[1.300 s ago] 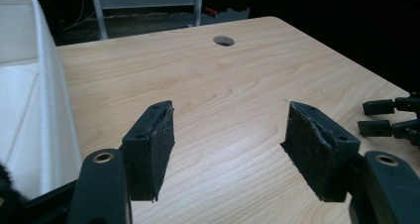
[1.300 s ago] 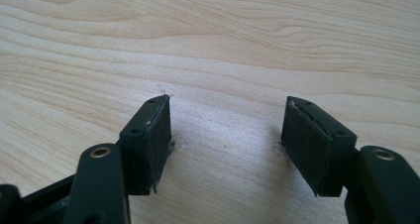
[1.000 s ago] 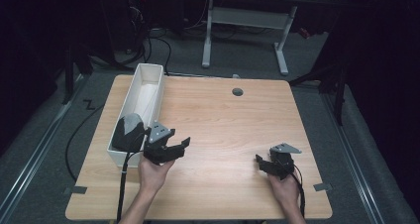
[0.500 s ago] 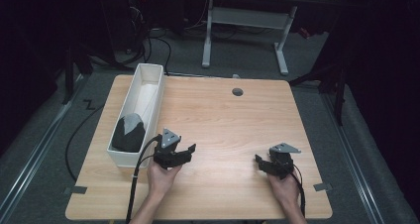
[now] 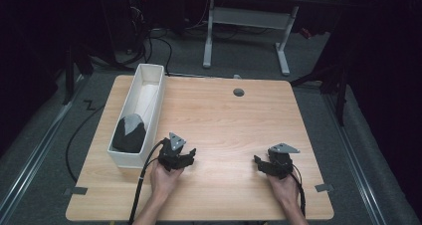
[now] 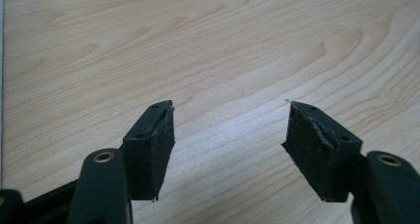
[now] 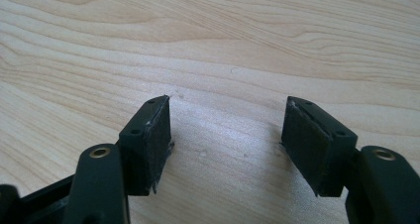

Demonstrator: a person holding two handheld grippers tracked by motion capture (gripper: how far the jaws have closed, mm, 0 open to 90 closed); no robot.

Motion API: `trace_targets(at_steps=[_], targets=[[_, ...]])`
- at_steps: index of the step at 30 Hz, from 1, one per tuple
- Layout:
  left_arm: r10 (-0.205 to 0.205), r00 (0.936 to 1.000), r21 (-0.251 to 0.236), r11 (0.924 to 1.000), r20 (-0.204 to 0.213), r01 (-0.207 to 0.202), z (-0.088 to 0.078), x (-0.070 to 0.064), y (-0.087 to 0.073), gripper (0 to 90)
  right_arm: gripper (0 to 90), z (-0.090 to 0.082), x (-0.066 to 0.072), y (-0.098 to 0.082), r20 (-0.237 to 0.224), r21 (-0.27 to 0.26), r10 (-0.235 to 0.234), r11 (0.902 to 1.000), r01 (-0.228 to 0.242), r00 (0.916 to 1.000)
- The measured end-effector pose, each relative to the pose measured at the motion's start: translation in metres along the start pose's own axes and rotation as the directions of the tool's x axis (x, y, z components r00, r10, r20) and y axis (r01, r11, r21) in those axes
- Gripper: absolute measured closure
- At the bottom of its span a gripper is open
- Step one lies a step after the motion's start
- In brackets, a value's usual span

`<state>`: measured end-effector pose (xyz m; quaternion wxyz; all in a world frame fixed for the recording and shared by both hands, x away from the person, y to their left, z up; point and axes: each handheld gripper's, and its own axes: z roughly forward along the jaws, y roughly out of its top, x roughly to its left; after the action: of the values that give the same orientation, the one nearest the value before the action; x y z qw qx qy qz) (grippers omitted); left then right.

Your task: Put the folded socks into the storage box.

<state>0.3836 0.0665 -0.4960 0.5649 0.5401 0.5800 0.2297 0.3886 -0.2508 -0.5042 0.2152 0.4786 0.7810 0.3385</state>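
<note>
Wooden tabletop (image 5: 224,115) occupies the centre of the high view, and we hold one gripper in each hand near its lower edge. We note the left gripper (image 5: 185,158) at lower centre-left of the frame, just beside the near end of a long white bin (image 5: 149,78) that runs up the left side of the table. A dark grey, rock-like object (image 5: 129,133) lies inside the near end of that bin, apart from both grippers. We note the right gripper (image 5: 264,164) at lower centre-right, well apart from the left one.

We see in the left gripper view that the jaws of the left gripper (image 6: 228,130) stand spread, released, with bare wood grain between the pads. We see in the right gripper view that the right gripper (image 7: 225,125) is likewise released, its pads apart over bare wood. Neither gripper grasps anything. A small round grey insert (image 5: 239,92) sits in the tabletop toward the upper centre.
</note>
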Motion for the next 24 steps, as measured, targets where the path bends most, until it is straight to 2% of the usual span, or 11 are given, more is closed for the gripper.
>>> trace_targets(at_steps=[7, 12, 16, 19, 24], targets=[[0.044, 0.9985, 0.026, 0.9987, -0.032, -0.043, 0.005, 0.003, -0.007, 34.5, 34.1, 0.001, 0.001, 0.000, -0.004, 0.000, -0.004, 1.0000, 0.004, 1.0000], [0.051, 0.9980, 0.029, 0.9983, -0.037, -0.050, 0.006, 0.003, -0.011, 34.2, 33.1, 0.001, 0.001, 0.000, -0.009, 0.002, -0.014, 0.9999, 0.014, 0.9999], [0.064, 0.9961, 0.054, 0.9967, -0.060, -0.061, 0.008, 0.008, -0.017, 33.9, 33.0, 0.001, 0.001, 0.000, -0.011, 0.002, -0.017, 0.9999, 0.017, 0.9998], [0.046, 0.9974, 0.040, 0.9982, -0.056, -0.044, 0.008, 0.011, -0.018, 32.9, 33.0, 0.001, 0.001, 0.000, -0.012, 0.002, -0.016, 0.9999, 0.016, 0.9998], [0.020, 0.9979, 0.048, 0.9987, -0.061, -0.017, 0.008, 0.013, -0.017, 30.4, 33.0, 0.001, 0.001, 0.000, -0.012, 0.001, -0.017, 0.9999, 0.017, 0.9998]])
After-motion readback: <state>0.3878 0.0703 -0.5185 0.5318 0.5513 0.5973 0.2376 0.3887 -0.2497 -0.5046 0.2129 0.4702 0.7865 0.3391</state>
